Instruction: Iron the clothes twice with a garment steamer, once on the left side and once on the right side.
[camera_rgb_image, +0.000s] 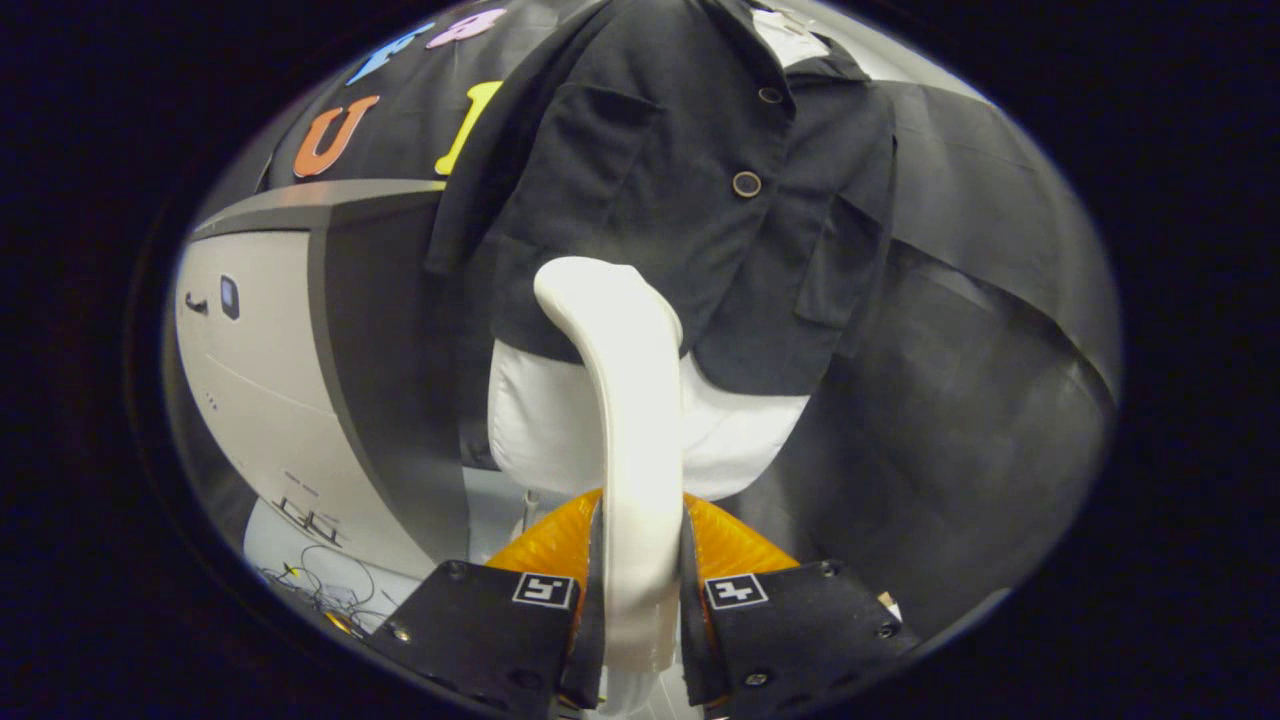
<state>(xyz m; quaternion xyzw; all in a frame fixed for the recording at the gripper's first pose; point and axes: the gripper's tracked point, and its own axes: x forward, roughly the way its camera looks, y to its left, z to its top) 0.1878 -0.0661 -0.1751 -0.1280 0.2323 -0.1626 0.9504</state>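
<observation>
Gripper (640, 600) clamped on white steamer handle (630, 450), both fingers pressing. Steamer head sits near dark jacket (680, 220) on white mannequin (540, 420), just ahead. Handle looks rigid, smooth, prob slippery; grip low. Jacket soft, will give.

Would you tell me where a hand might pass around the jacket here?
Room lies right of the black jacket, before the plain draped cloth, and left, between its sleeve and the grey cabinet. Crowded: the middle, where the claw is shut on the white steamer before the white mannequin.
</observation>
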